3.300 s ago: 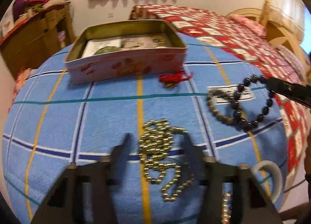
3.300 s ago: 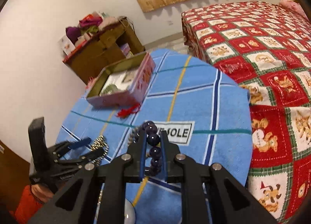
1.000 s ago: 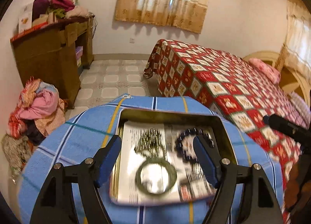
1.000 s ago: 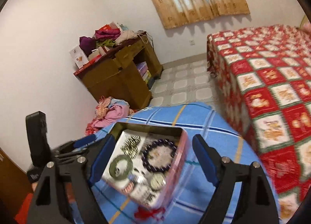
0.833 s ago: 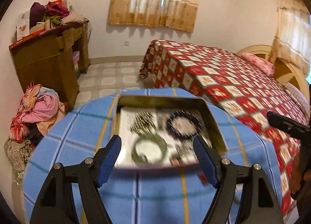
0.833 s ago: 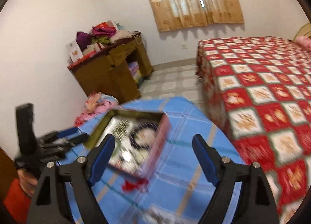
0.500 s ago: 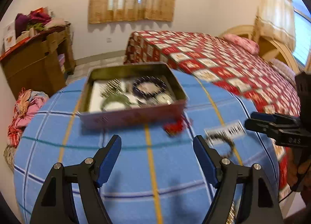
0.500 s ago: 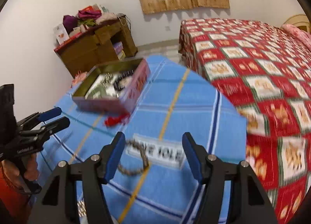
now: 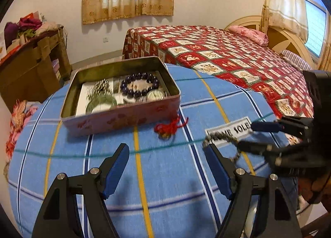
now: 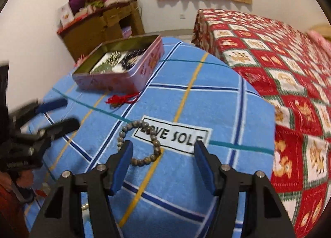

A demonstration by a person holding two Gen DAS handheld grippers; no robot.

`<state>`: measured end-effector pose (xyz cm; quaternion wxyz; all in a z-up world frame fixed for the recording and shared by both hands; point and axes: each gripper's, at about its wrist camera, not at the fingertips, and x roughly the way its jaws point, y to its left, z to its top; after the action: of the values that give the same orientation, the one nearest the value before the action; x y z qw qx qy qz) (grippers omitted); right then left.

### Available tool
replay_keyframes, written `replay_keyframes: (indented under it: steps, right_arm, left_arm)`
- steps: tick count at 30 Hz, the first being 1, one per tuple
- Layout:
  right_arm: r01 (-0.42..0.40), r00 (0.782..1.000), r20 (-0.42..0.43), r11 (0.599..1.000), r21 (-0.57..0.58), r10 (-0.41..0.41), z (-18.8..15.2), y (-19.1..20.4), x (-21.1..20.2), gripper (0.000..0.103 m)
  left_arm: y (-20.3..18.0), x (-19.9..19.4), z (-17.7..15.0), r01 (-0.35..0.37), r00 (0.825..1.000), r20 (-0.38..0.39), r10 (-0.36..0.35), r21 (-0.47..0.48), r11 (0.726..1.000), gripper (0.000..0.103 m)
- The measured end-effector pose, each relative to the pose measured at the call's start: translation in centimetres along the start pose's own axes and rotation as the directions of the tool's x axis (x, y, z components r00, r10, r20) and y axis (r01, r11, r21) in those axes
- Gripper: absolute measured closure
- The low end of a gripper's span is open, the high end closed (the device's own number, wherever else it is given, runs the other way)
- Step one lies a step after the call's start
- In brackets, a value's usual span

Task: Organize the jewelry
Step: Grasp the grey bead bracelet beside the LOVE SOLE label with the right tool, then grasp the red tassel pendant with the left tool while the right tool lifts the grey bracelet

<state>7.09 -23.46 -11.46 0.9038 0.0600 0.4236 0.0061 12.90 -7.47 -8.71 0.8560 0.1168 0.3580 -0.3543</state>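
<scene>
The tin at 11 o'clock already holds the dark bracelet; the grey bracelet lies on the towel between the right gripper's spread jaws for pickup; left gripper gapes empty

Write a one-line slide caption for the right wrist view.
Open right tongs poised over a grey bead bracelet on the blue plaid cloth, pink tin of jewelry behind.

Left gripper jaws spread wide over blue plaid cloth. Pink tin holds dark bead bracelet (plus blurry smaller pieces). Red tassel just beside tin. Right gripper open over grey bracelet.
</scene>
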Motion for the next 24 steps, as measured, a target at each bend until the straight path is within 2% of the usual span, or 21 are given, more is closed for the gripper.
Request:
replay_keyframes:
  steps: [2, 5, 6, 7, 9, 10, 11, 12, 14, 15, 18, 22, 24]
  right_arm:
    - [0.023, 0.999, -0.028, 0.999, -0.029, -0.024, 0.1, 0.4, 0.9, 0.043]
    - [0.054, 0.997, -0.043, 0.996, -0.076, -0.057, -0.2, 1.0, 1.9, 0.047]
    - [0.073, 0.996, -0.038, 0.992, -0.103, -0.077, -0.3, 1.2, 1.9, 0.057]
    - [0.077, 0.996, -0.035, 0.99, -0.118, -0.082, -0.4, 1.3, 1.8, 0.075]
    - [0.059, 0.997, -0.04, 0.993, -0.105, -0.064, -0.5, 1.0, 1.6, 0.088]
    - [0.05, 0.998, -0.037, 0.996, -0.08, -0.053, -0.6, 0.4, 1.3, 0.09]
    - [0.045, 0.999, -0.028, 0.997, -0.055, -0.046, -0.6, 0.0, 1.0, 0.09]
    - [0.041, 0.999, -0.015, 0.999, -0.033, -0.041, -0.6, -0.3, 0.8, 0.091]
    - [0.01, 1.0, 0.015, 0.999, 0.032, -0.011, -1.0, -1.6, 0.0, 0.092]
    - [-0.009, 1.0, 0.027, 0.998, 0.063, 0.008, -1.2, -2.2, -0.3, 0.092]
    - [-0.031, 0.999, 0.018, 0.995, 0.098, 0.029, -1.5, -2.9, 0.0, 0.092]
    - [-0.034, 0.999, 0.031, 0.995, 0.095, 0.031, -1.6, -2.6, 0.2, 0.091]
    - [-0.031, 0.999, 0.031, 0.996, 0.088, 0.028, -1.5, -2.5, 0.2, 0.091]
  left_arm:
    - [-0.1, 0.8, 0.6, 0.002, 1.0, 0.001, -0.002, 0.011, 1.0, 0.027]
    - [-0.6, 2.1, 1.3, 0.042, 0.999, -0.005, -0.042, 0.031, 0.999, 0.027]
    - [-0.9, 2.6, 1.4, 0.047, 0.999, -0.009, -0.047, 0.046, 0.998, 0.027]
    - [-1.2, 3.1, 1.4, 0.05, 0.999, -0.016, -0.049, 0.062, 0.997, 0.027]
    - [-2.0, 4.0, 1.5, 0.059, 0.998, -0.037, -0.056, 0.101, 0.993, 0.027]
    - [-2.5, 4.5, 1.6, 0.062, 0.997, -0.049, -0.056, 0.123, 0.99, 0.027]
    - [-2.8, 4.8, 1.6, 0.065, 0.997, -0.056, -0.058, 0.137, 0.988, 0.033]
    - [-3.0, 5.1, 1.6, 0.074, 0.996, -0.064, -0.066, 0.141, 0.987, 0.043]
    - [-2.7, 5.8, 1.8, 0.097, 0.992, -0.088, -0.087, 0.117, 0.988, 0.057]
    - [-2.5, 6.0, 1.8, 0.102, 0.991, -0.096, -0.092, 0.099, 0.99, 0.061]
    - [-2.0, 6.9, 1.7, 0.091, 0.99, -0.115, -0.084, 0.062, 0.994, 0.061]
    - [-2.2, 7.0, 1.8, 0.061, 0.992, -0.113, -0.053, 0.074, 0.995, 0.061]
    - [-1.7, 6.1, 1.9, 0.07, 0.993, -0.102, -0.065, 0.039, 0.997, 0.062]
